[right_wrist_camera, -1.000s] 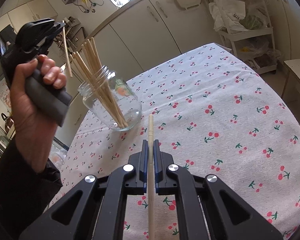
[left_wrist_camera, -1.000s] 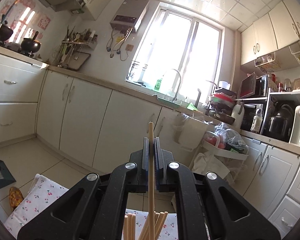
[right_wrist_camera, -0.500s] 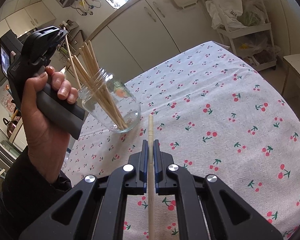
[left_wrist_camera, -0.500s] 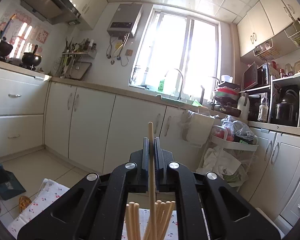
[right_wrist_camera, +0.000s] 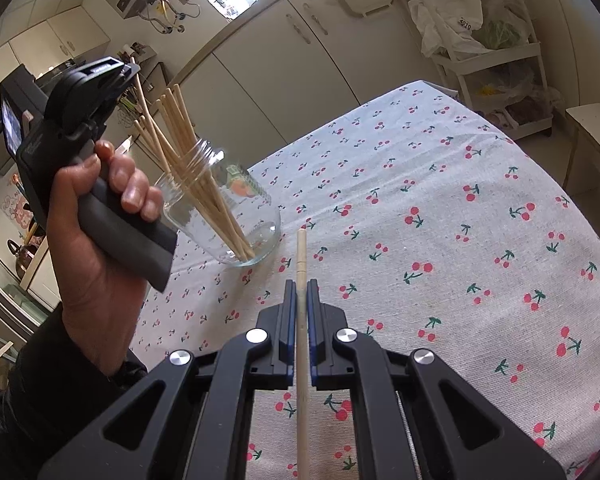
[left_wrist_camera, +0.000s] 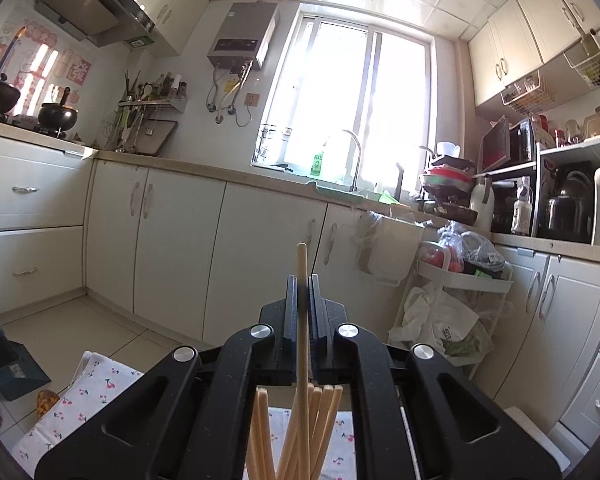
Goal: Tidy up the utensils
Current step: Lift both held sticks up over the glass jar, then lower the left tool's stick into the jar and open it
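We see the right gripper [right_wrist_camera: 301, 292] pinching one chopstick [right_wrist_camera: 301, 344], its lower end cut off by the frame; the left gripper [left_wrist_camera: 302, 292] pinches another chopstick [left_wrist_camera: 301, 320] above the glass jar [right_wrist_camera: 236, 216], jar base partly hidden behind the hand [right_wrist_camera: 100, 216].

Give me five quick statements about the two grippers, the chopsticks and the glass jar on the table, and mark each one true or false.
1. The right gripper is clamped on a single pale wooden chopstick. True.
2. The clear glass jar is empty. False: it holds a bundle of wooden chopsticks.
3. The left gripper is open and holds nothing. False: it is shut on another wooden chopstick.
4. The cherry-print tablecloth covers the table under the jar. True.
5. The jar lies on its side. False: it stands on its base.
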